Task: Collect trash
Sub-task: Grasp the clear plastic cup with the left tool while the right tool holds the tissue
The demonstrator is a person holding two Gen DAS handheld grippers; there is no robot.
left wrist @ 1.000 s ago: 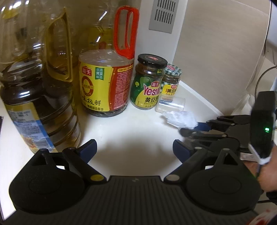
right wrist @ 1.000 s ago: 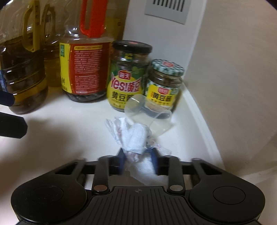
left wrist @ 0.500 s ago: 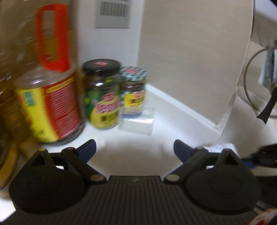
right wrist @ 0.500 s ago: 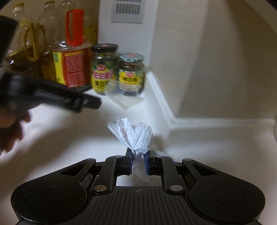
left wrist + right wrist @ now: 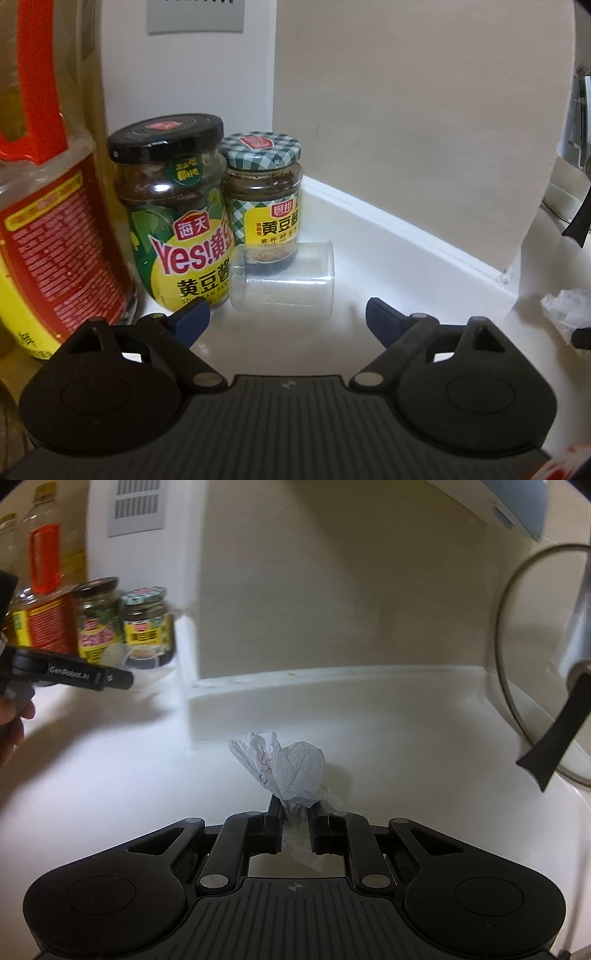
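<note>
Two items: I am carrying crumpled tissue (image 5: 291, 771) pinched in right gripper (image 5: 294, 818); left gripper (image 5: 287, 315), spread wide, is lining up on seemingly empty clear cup (image 5: 282, 280) just ahead.

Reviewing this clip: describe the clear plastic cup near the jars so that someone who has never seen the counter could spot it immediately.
In the counter's back corner stand two sauce jars. The clear plastic cup lies on its side just in front of the smaller jar with the checked lid. It alone is transparent, unlabelled and tipped over.

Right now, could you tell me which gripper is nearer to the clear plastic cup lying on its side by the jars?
Left. The left gripper faces the cup; the right gripper is away, holding crumpled paper.
</note>
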